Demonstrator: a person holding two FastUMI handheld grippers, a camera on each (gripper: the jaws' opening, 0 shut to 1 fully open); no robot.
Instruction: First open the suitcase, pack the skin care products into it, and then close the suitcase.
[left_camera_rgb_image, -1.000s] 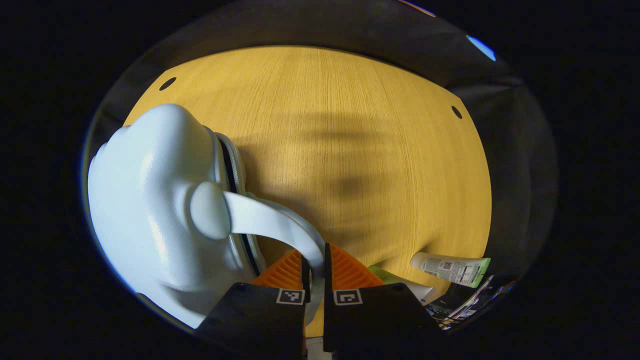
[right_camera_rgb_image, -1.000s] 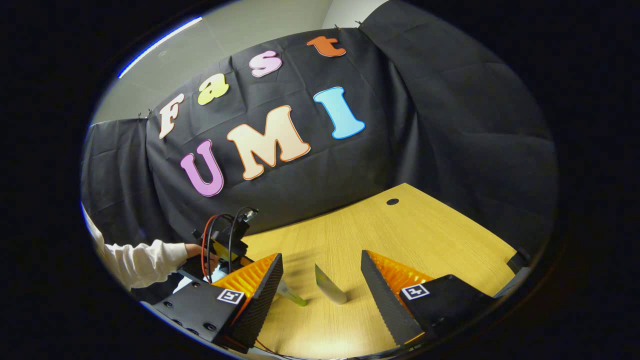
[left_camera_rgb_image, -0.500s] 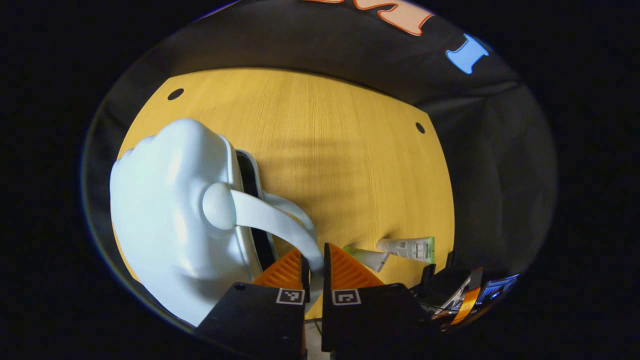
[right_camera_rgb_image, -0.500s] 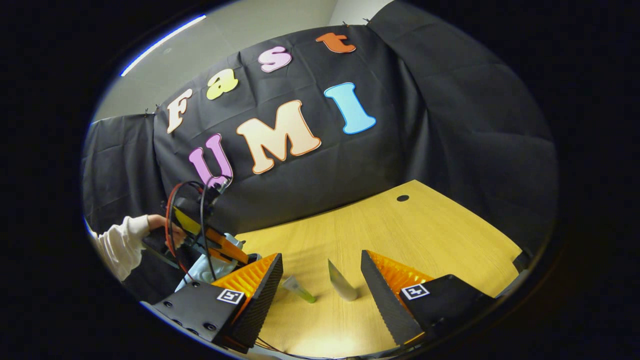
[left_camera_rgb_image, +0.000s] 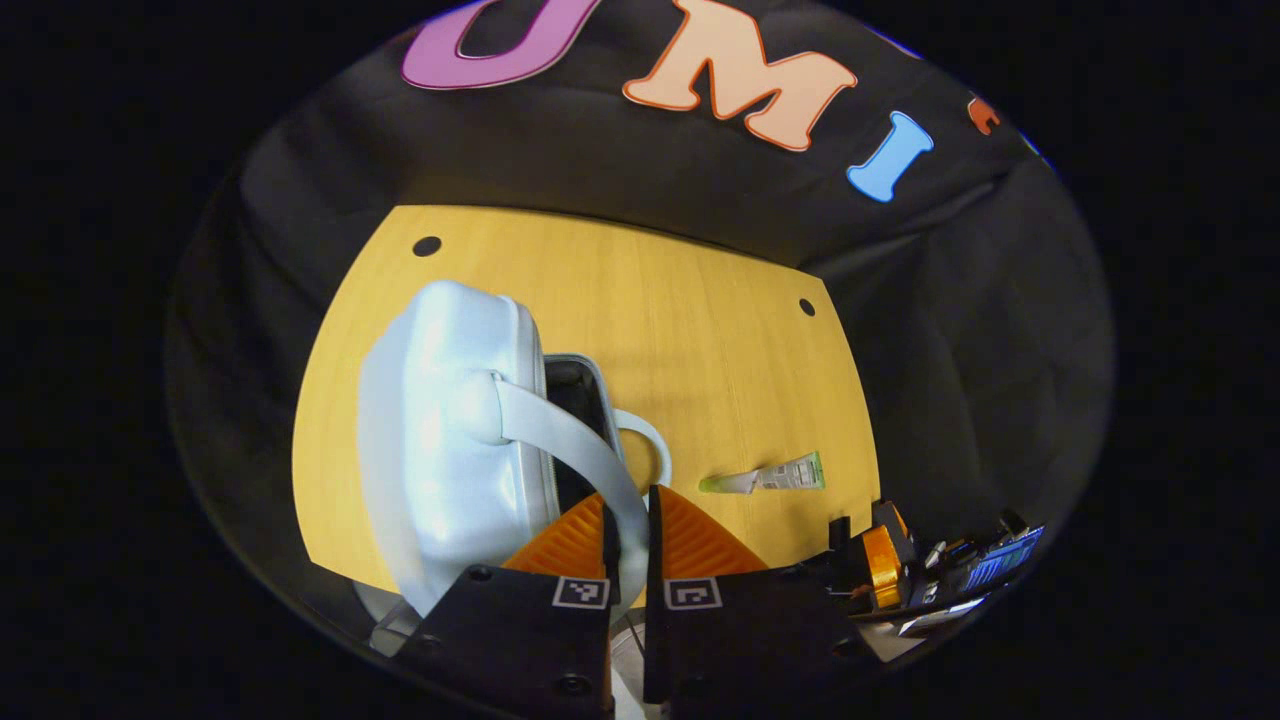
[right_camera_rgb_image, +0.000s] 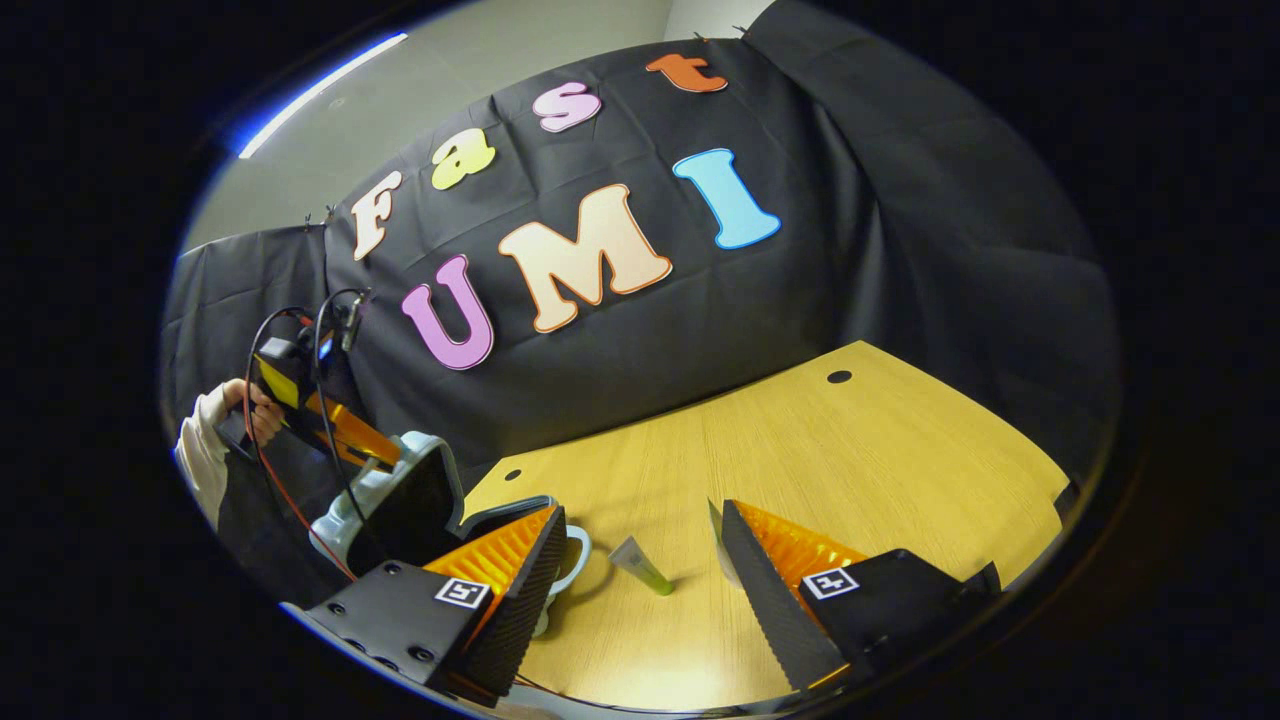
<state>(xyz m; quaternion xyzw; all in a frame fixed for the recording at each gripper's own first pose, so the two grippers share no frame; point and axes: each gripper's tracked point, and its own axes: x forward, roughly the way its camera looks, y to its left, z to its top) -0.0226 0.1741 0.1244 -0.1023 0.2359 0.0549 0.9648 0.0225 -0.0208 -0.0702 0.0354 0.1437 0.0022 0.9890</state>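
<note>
1. I see a wooden surface (left_camera_rgb_image: 700, 330) backed by the booth's black cloth wall; in the right gripper view a person's sleeve (right_camera_rgb_image: 200, 450) shows far off, holding the other tool.
2. The pale suitcase (left_camera_rgb_image: 440, 440) sits on the near left part of the surface, its lid tipped up and a dark gap showing along the zip edge. I judge the opening step to be in hand and only partly done.
3. My left claw (left_camera_rgb_image: 628, 530) is clamped on the lid's handle strap (left_camera_rgb_image: 570, 450), both fingers pressing on it with almost no gap between them.
4. My right claw (right_camera_rgb_image: 640, 560) hangs wide apart above the surface, holding nothing.
5. A skin care tube (left_camera_rgb_image: 775, 475) lies flat, apart from the suitcase on its open side. In the right gripper view a tube with a green cap (right_camera_rgb_image: 642, 566) lies between the right claw's fingers, below them, and a second item sits partly hidden by one finger.
6. Next, I judge the lid needs swinging fully back until it rests, then the right claw lowers onto the nearest tube.
</note>
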